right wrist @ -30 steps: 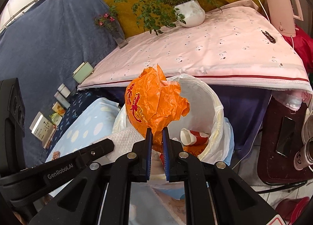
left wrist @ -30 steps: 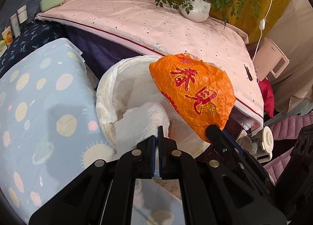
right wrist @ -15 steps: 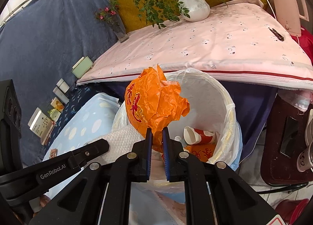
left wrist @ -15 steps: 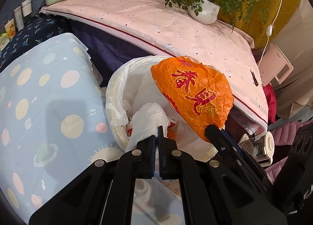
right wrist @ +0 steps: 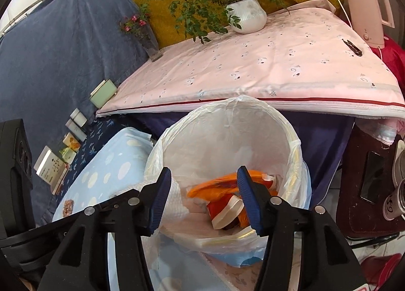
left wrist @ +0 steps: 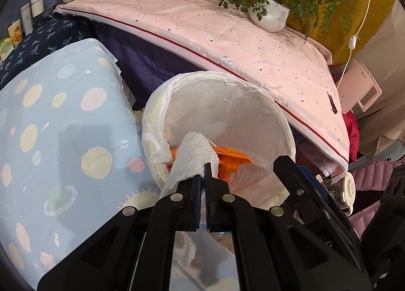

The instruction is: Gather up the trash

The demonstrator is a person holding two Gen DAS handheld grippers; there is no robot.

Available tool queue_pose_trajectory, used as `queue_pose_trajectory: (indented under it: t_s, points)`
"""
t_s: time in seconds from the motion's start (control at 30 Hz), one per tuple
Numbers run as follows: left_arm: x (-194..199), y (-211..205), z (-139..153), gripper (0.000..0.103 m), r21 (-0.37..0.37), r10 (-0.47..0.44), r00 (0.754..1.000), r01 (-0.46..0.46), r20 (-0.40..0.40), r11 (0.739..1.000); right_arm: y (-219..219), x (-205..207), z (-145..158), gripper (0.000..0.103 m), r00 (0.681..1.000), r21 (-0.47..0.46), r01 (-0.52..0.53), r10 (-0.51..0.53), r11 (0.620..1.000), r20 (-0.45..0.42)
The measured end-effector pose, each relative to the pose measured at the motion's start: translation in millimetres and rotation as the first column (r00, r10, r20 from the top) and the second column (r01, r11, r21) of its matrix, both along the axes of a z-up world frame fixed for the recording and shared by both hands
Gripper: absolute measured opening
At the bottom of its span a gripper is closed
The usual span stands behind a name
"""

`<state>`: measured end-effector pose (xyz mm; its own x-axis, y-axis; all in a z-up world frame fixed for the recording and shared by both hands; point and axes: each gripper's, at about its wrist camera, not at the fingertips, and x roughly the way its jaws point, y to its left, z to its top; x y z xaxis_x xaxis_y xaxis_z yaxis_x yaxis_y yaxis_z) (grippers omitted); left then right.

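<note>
Now right gripper jaws just sprung apart, nothing between them; orange bag lies inside white-lined bin beside red paper cup. Left gripper pinches white paper towel over bin's near rim.

Behind my spot there's a pink printed cloth over a table, with a leafy plant in a white pot on it and a dark clip near the far edge. A pink electric kettle stands at the corner. To my side, a blue cloth with pale dots, plus small boxes lined up along a navy drape.
</note>
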<state>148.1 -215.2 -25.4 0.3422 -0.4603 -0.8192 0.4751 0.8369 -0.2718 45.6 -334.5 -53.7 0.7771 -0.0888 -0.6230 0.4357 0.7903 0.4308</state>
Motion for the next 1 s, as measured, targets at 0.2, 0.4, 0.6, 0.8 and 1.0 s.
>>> queue_pose_trajectory:
  t_s: [0.2, 0.4, 0.6, 0.8, 1.0]
  points:
    - [3, 0, 2, 0.002, -0.001, -0.002, 1.000, 0.002, 0.001, 1.000, 8, 1, 6, 0.054, 1.000, -0.025, -0.005, 0.005, 1.000, 0.003]
    - [3, 1, 7, 0.037, -0.006, 0.025, 1.000, -0.025, 0.012, 1.000, 1, -8, 12, 0.054, 1.000, -0.027, 0.027, -0.027, 0.999, 0.010]
    - [1, 8, 8, 0.040, -0.011, 0.041, 0.999, -0.041, 0.011, 0.999, 4, -9, 15, 0.055, 1.000, -0.034, 0.021, -0.020, 0.999, 0.010]
    - [2, 23, 8, 0.041, -0.012, 0.064, 0.998, -0.064, 0.007, 0.998, 17, -4, 20, 0.055, 1.000, -0.047, -0.006, 0.007, 0.999, 0.014]
    - [7, 48, 8, 0.041, -0.026, 0.108, 0.994, -0.108, -0.003, 0.994, 38, 4, 25, 0.055, 0.999, -0.072, -0.046, 0.047, 0.996, 0.006]
